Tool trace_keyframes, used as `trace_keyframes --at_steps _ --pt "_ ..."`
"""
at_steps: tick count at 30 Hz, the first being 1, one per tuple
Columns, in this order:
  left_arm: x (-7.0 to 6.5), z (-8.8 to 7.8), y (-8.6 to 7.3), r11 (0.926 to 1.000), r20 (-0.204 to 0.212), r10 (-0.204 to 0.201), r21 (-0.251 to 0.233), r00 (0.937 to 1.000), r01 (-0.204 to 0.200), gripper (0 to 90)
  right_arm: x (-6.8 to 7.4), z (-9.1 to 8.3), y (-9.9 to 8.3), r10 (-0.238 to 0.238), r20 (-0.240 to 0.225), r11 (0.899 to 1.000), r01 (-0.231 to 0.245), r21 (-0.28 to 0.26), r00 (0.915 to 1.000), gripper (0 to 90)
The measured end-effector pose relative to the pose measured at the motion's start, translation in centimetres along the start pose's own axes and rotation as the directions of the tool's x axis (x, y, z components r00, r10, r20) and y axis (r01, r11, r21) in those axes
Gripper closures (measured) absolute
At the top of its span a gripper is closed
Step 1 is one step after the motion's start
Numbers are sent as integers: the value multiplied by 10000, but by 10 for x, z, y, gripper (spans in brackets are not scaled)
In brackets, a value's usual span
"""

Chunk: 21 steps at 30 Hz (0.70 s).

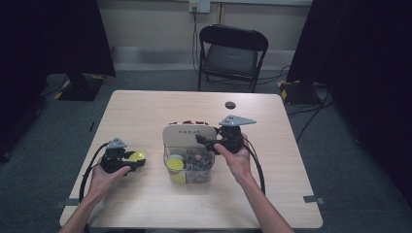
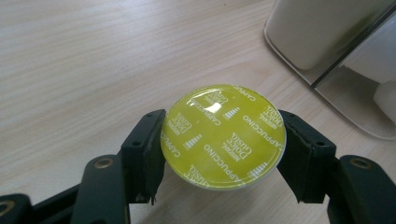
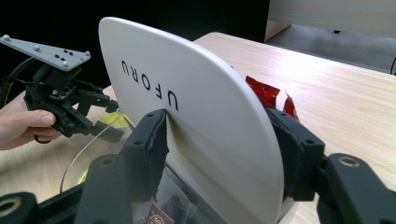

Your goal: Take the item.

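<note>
Here, yellow capsule (image 2: 223,136) clamped btwn left gripper (image 2: 223,154) jaws

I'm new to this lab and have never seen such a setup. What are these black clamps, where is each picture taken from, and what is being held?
A person sits at a wooden table with a hand-held two-jaw gripper in each hand. One picture looks down from above; the other two come from cameras riding on each gripper. The left gripper is shut on a yellow coffee capsule printed "cappuccino", just above the table. The right gripper has its jaws on either side of the cream lid of a clear box, which stands open; whether they squeeze it is unclear. More capsules lie inside the box.
</note>
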<state>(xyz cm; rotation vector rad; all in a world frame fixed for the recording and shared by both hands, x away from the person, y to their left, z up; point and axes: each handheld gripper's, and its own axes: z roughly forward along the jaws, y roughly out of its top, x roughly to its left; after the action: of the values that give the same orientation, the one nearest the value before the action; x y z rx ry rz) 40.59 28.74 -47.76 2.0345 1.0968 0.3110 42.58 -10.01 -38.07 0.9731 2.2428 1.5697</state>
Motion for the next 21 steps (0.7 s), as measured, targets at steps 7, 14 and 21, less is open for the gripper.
trace_keyframes --at_steps 7,14,21 --pt "-1 5 -1 9999 169 -55 129 9998 52 379 0 -1 0 -36 44 10000 36 29 10000 417" --pt "-1 4 -3 10000 -18 -81 2 10000 81 334 0 -1 -1 -51 -13 10000 51 9 10000 415" --pt "2 0 -4 9995 16 -196 -265 9998 196 254 0 -1 0 -67 21 10000 67 27 10000 413"
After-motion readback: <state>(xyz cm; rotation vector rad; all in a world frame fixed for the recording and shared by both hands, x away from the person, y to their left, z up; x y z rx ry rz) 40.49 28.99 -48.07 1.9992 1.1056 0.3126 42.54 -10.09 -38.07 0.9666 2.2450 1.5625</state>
